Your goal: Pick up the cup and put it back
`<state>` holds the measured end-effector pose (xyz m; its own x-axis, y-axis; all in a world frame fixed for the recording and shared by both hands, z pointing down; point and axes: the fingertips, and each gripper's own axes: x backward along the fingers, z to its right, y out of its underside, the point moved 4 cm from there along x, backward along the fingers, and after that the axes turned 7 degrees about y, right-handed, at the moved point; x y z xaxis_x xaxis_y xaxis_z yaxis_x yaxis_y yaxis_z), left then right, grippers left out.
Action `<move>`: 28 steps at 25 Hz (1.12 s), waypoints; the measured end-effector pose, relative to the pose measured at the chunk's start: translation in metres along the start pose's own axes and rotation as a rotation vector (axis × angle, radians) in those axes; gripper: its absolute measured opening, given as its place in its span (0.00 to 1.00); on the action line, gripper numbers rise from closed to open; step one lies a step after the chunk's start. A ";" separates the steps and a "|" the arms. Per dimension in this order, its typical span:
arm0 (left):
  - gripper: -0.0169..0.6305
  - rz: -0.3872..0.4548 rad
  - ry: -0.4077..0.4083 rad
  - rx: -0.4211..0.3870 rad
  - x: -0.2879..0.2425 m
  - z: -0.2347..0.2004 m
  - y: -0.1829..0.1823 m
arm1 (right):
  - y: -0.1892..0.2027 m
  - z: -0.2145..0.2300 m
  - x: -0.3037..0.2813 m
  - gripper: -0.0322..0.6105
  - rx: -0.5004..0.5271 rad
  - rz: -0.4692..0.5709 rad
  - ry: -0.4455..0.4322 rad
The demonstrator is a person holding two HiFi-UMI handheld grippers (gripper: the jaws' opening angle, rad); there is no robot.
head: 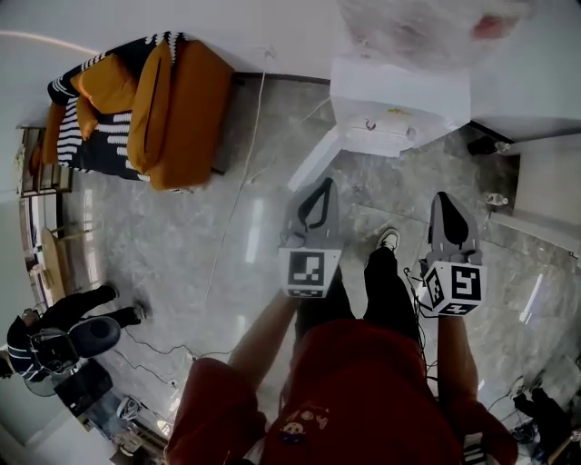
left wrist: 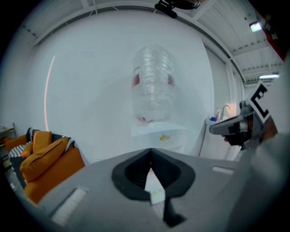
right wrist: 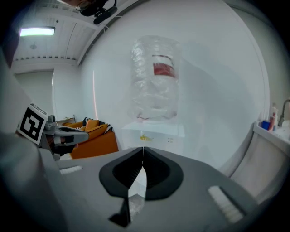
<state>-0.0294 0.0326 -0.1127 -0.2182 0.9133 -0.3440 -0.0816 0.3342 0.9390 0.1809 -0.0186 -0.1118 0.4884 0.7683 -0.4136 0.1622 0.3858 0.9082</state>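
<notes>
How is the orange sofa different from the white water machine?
The sofa is orange with a striped cloth on it; the water machine is white. The sofa is wide; the machine is narrower and carries a big clear bottle on top. The sofa is off to the left; the machine is straight ahead. Both stand by the wall.

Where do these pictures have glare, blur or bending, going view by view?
Head view: bright glare streaks on the glossy floor, and the water bottle smeared at the curved top edge. Left gripper view: fisheye bending, black corners, a blown-out ceiling light, the left gripper soft up close. Right gripper view: the same bending, a glaring ceiling light, the right gripper soft.
</notes>
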 end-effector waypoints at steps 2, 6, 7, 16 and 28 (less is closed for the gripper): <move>0.03 0.020 0.002 0.011 -0.009 -0.003 0.017 | 0.018 -0.007 -0.015 0.05 0.016 -0.003 -0.025; 0.03 0.070 -0.011 0.038 -0.028 -0.010 0.068 | 0.067 -0.018 -0.050 0.05 0.110 0.003 -0.069; 0.03 0.065 -0.007 0.045 -0.032 -0.011 0.085 | 0.082 -0.020 -0.058 0.05 0.115 -0.001 -0.076; 0.03 0.036 0.031 -0.004 -0.091 -0.015 0.249 | 0.225 -0.023 -0.135 0.05 0.152 -0.008 -0.093; 0.03 0.069 0.136 -0.037 -0.179 -0.021 0.449 | 0.432 -0.021 -0.236 0.05 0.166 -0.026 -0.088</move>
<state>-0.0470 0.0143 0.3702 -0.3543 0.8928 -0.2781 -0.0973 0.2606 0.9605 0.1175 -0.0227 0.3766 0.5539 0.7089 -0.4367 0.3114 0.3100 0.8983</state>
